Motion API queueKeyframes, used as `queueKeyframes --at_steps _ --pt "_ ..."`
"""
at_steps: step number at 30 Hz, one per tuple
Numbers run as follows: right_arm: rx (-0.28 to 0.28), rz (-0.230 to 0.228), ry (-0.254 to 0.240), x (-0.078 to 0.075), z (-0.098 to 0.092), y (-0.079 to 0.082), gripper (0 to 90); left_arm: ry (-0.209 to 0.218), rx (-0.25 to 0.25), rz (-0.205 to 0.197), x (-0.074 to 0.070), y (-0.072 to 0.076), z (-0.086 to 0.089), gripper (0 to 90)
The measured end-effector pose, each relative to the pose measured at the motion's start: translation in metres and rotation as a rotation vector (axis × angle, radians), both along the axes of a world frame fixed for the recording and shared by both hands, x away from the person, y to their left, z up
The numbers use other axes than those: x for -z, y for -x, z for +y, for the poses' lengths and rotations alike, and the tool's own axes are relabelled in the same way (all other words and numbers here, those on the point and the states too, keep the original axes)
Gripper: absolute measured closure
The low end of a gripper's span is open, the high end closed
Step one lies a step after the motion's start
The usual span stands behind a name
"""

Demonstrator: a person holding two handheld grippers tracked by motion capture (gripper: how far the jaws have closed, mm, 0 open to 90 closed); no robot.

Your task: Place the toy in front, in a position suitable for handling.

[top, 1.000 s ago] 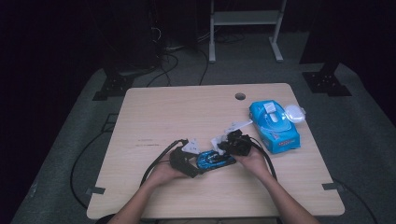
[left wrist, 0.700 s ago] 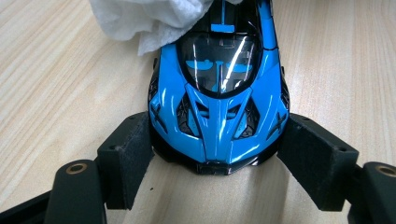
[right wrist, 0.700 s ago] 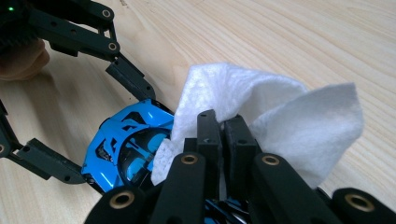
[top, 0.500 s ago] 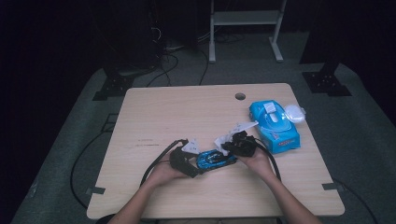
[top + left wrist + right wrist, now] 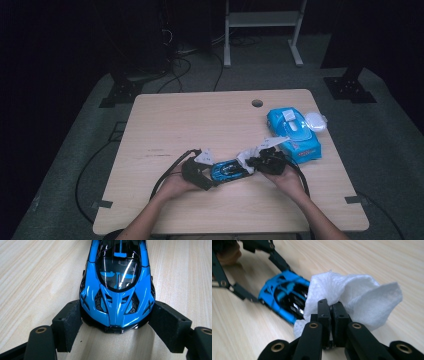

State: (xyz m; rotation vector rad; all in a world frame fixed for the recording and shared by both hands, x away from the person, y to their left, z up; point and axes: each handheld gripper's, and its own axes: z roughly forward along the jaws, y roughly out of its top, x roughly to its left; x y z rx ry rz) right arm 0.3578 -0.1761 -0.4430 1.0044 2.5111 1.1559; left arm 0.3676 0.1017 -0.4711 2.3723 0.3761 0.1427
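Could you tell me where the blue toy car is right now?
In the high view the toy car sits near the table's front edge, clamped at its nose by the left gripper, with the right gripper's white wipe at its tail.

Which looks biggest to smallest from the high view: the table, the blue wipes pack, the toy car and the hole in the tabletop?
1. table
2. blue wipes pack
3. toy car, partly hidden by the grippers and a white wipe, so judged loosely
4. hole
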Motion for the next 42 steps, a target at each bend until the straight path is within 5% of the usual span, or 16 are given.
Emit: queueKeyframes --at_steps 4,12,23,42 --pt "0.007 0.003 -0.007 0.002 -0.009 0.010 85.8 0.000 0.001 -0.002 0.000 0.000 0.000 26.2" --pt "-0.047 0.002 -0.008 0.007 0.010 0.012 85.8 0.001 0.001 -0.002 0.000 0.000 0.000 26.2" --pt "-0.005 -0.014 -0.001 -0.001 -0.010 0.015 85.8 0.002 0.001 -0.001 0.000 0.000 0.000 26.2" --pt "0.022 -0.012 0.012 0.003 0.009 -0.011 85.9 0.005 -0.003 -0.011 0.000 0.001 -0.001 26.6"
